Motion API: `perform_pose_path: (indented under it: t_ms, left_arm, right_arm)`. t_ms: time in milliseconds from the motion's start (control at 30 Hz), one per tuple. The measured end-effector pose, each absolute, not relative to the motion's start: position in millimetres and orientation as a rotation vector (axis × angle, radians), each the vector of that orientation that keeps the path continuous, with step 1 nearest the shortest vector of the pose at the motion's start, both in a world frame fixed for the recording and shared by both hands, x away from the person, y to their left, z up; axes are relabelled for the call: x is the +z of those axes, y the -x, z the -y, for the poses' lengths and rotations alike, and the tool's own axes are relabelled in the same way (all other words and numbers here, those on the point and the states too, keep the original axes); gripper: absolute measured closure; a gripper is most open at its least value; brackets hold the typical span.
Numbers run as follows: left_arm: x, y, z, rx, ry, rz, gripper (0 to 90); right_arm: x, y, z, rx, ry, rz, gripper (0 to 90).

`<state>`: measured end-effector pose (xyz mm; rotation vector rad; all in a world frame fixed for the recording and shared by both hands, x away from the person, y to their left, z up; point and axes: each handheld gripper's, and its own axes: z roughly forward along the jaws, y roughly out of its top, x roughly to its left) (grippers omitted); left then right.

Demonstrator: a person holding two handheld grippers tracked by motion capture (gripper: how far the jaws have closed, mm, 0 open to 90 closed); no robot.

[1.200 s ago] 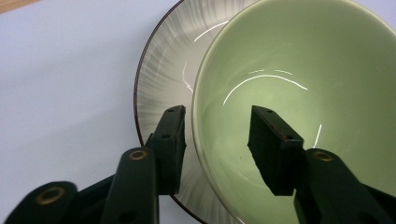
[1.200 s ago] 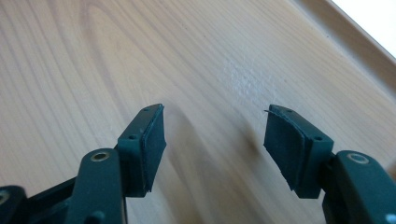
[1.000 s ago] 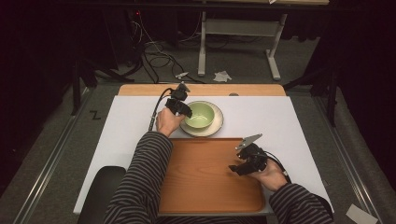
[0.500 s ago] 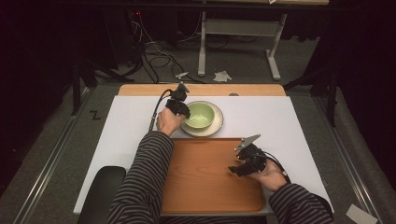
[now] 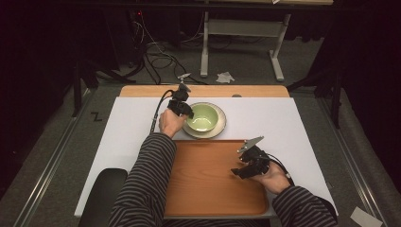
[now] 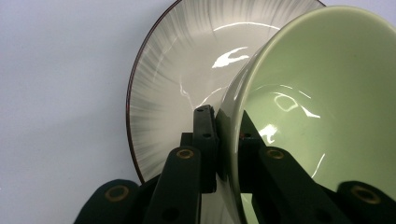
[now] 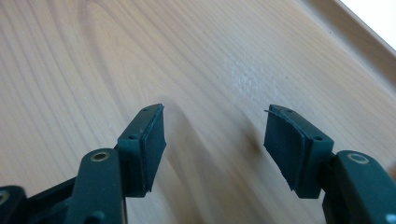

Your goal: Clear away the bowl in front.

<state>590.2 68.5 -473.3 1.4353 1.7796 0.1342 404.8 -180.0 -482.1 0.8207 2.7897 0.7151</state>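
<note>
Left tongs (image 6: 223,140) pinching bowl (image 6: 317,107) rim (green)

Lab or recording studio, not a home. Dark room with black surround, grey carpet floor (image 5: 56,156), loose cables (image 5: 156,52) trailing behind the bench (image 5: 283,118). White metal desk frame (image 5: 241,28) at back, paper scraps (image 5: 225,77) on floor. Bench covered with plain white sheet, staged setup.
</note>
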Motion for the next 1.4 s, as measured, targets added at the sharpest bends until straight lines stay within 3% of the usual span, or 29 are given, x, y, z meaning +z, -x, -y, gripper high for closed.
perform_pose_path:
  t_ms: [533, 1400]
  left_arm:
    - [-442.1, -575.9, -79.4, 0.146, -1.396, -1.686, 83.9]
    - [-411.6, -538.6, -75.3, 0.121, -1.474, -1.574, 83.9]
  right_arm:
    - [-482.7, -404.8, 179.4, 0.705, -0.828, -2.796, 40.0]
    - [-481.9, -403.5, 179.2, 0.703, -0.828, -2.790, 40.0]
